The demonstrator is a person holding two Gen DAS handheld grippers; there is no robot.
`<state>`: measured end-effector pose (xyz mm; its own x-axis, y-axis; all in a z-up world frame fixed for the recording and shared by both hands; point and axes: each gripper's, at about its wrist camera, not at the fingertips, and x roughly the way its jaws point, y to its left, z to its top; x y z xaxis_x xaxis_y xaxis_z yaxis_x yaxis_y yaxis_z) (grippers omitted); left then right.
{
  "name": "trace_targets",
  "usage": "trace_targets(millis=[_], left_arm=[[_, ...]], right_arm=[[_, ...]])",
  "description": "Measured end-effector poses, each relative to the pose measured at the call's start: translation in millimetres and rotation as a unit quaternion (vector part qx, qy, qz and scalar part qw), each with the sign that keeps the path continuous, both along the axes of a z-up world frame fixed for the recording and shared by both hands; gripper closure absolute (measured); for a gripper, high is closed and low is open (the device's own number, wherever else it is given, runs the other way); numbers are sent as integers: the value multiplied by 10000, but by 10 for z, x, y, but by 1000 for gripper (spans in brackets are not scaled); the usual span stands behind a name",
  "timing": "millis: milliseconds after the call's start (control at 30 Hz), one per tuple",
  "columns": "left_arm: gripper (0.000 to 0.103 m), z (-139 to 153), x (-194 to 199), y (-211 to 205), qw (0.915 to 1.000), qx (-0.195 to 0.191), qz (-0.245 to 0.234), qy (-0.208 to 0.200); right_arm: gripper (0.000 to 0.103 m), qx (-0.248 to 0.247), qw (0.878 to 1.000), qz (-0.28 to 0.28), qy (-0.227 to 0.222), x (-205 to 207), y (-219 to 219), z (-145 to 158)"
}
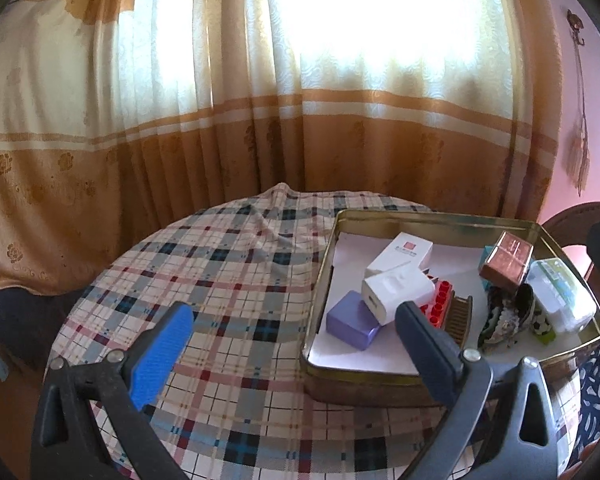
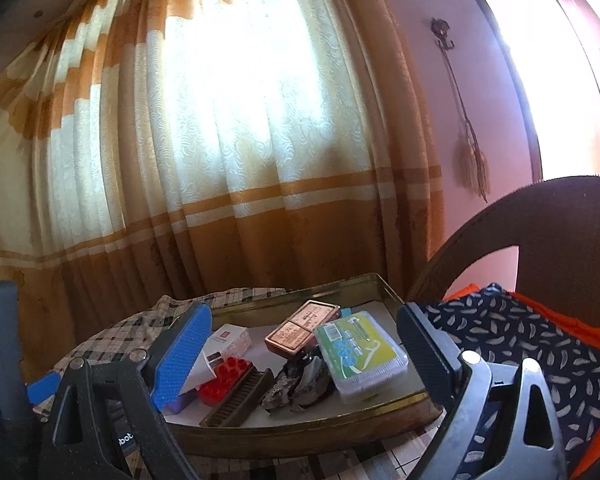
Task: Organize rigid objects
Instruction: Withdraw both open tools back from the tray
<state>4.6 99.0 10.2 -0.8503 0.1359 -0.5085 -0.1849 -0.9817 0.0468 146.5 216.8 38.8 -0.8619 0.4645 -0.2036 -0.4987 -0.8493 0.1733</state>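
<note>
while both sets of jaws stand wide with nothing between them, the left gripper (image 1: 296, 332) hangs over the checked tablecloth (image 1: 228, 272), its right finger just above the near left corner of the brass tin tray (image 1: 336, 256). the right gripper (image 2: 300, 348) points across the same tray from its other side, pads apart and touching nothing.

inside the tray, on a white liner, sit the rigid objects: a white charger plug (image 1: 392, 292) leaning on a white box (image 1: 404, 254), a lilac box (image 1: 352, 320) touching the plug's near end, a red studded brick (image 1: 438, 300) beside a brown comb (image 1: 458, 314), a copper-coloured tin (image 1: 506, 260) tilted on top of a dark mottled object (image 1: 504, 316) whose kind i cannot tell, and a clear plastic case with a green label (image 2: 360, 354) against the tray's right wall.

beyond the table hangs a cream and orange curtain (image 1: 236, 120). right of the tray stands a dark wicker chair (image 2: 560, 216) with a feather-print cushion (image 2: 540, 344).
</note>
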Motion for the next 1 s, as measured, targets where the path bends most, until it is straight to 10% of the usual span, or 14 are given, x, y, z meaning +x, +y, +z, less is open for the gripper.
trace_targets(millis=[1000], left_arm=[[0, 25, 70, 82, 9996, -250, -34, 150]], right_arm=[[8, 192, 9998, -19, -71, -9, -81, 13]])
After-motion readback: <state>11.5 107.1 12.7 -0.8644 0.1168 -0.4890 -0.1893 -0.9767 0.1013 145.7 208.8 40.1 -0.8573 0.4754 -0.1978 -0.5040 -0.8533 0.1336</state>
